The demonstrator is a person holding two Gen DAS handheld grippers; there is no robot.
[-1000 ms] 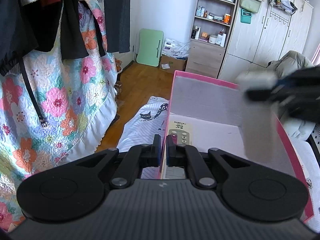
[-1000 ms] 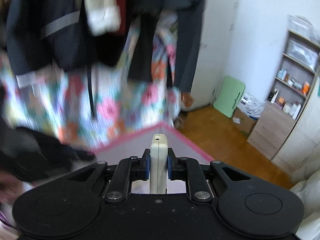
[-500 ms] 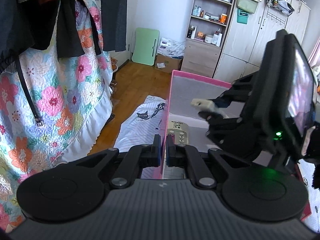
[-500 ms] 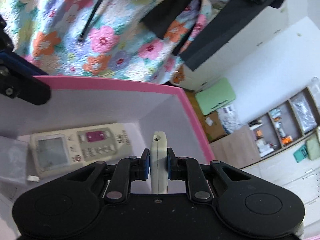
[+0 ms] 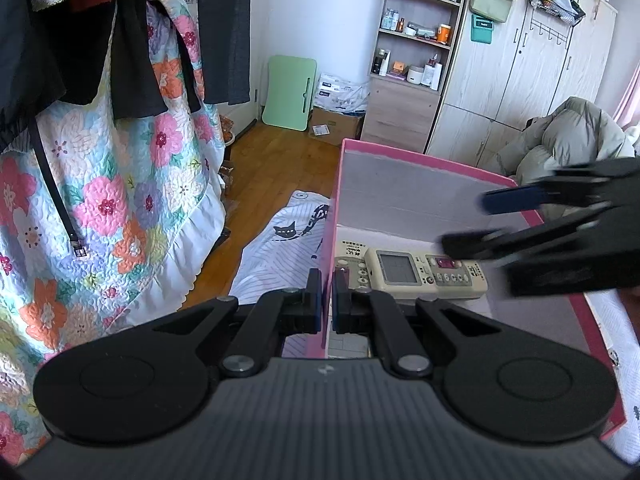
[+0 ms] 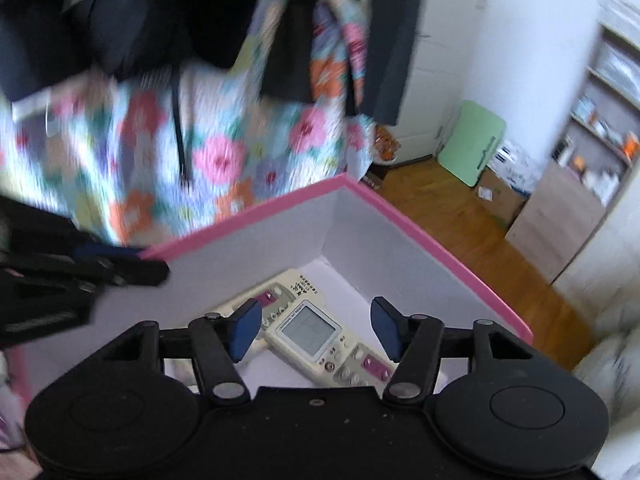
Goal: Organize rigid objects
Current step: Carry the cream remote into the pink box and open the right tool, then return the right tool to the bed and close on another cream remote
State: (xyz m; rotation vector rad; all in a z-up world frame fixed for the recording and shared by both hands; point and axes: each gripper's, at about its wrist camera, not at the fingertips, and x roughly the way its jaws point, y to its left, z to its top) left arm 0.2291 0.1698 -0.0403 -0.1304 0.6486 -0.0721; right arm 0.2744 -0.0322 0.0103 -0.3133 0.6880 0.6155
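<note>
A pink box [image 5: 420, 159] with a grey inside holds two cream remote controls. The upper remote [image 5: 424, 272] lies across the lower one [image 5: 350, 258]. My left gripper [image 5: 327, 306] is shut on the box's left wall. My right gripper [image 6: 314, 330] is open and empty above the box, over the upper remote [image 6: 320, 338], which lies on the second remote [image 6: 276, 290]. In the left wrist view the right gripper [image 5: 520, 216] is blurred at the right. The box rim shows in the right wrist view [image 6: 420, 232].
The box sits on a bed with a cat-print sheet [image 5: 280, 244]. A floral quilt [image 5: 100, 200] and dark clothes [image 5: 132, 36] hang at the left. Wood floor [image 5: 280, 156], a shelf unit [image 5: 412, 60] and wardrobes [image 5: 532, 64] are beyond.
My right gripper carried a remote into the box, opened and let it go on top of the other remote, then drew back. The left gripper kept its hold on the box wall.
</note>
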